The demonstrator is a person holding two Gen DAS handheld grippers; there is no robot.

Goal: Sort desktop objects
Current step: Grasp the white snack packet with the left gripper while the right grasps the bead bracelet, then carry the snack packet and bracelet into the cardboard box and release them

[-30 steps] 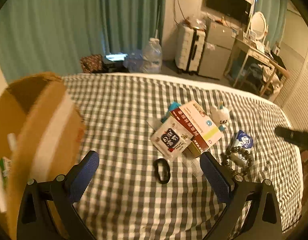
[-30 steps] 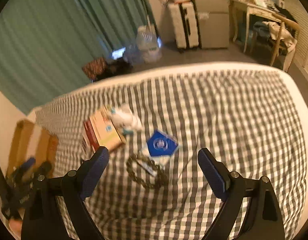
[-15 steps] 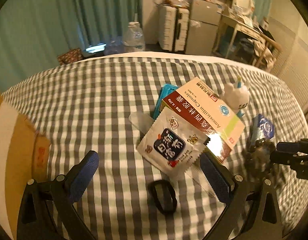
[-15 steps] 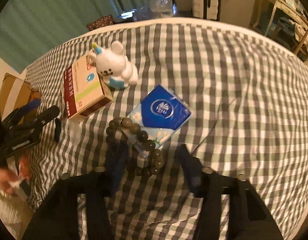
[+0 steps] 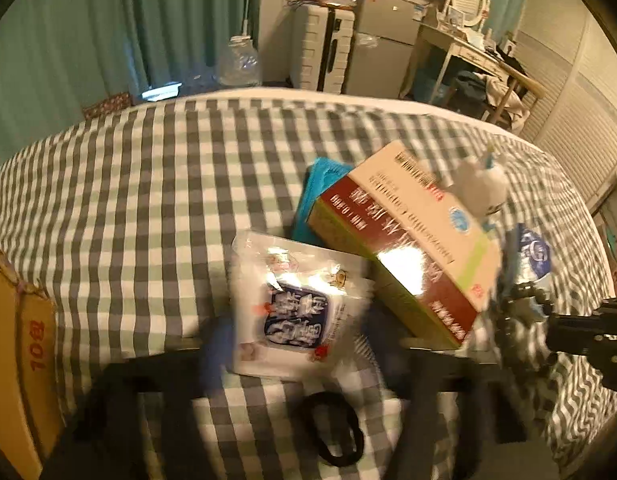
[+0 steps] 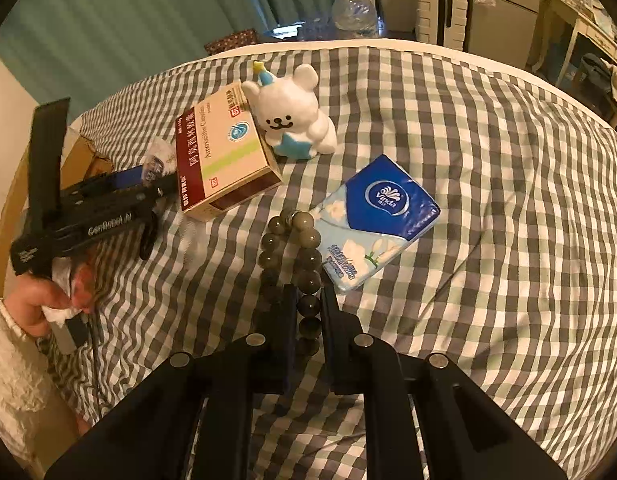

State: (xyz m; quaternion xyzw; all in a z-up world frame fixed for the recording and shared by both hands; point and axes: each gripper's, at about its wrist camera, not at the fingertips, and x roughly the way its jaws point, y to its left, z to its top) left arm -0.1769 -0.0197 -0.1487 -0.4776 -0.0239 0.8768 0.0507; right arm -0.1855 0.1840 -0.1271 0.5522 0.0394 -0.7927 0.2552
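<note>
My left gripper [image 5: 300,344] is blurred. Its jaws are closing on a white snack packet [image 5: 292,296], which bows between the pads. Behind the packet lie a red and cream medicine box [image 5: 404,256] and a teal item [image 5: 320,188]. A black hair tie [image 5: 332,428] lies below the fingers. My right gripper [image 6: 309,308] is shut on one strand of a dark bead bracelet [image 6: 304,236], next to a blue tissue pack [image 6: 380,220]. A white bear toy [image 6: 292,112] leans on the medicine box [image 6: 224,152]. The left gripper [image 6: 148,184] also shows at the left edge of the right wrist view.
Everything lies on a checked bed cover [image 6: 488,160]. A cardboard box [image 5: 16,360] stands at the bed's left edge. A person's hand [image 6: 48,300] holds the left tool. Beyond the bed are a water jug [image 5: 238,64], suitcases and a desk.
Both grippers came down toward the bed. The left jaws narrowed around the snack packet, which turned. The right jaws went from wide to shut on the bracelet.
</note>
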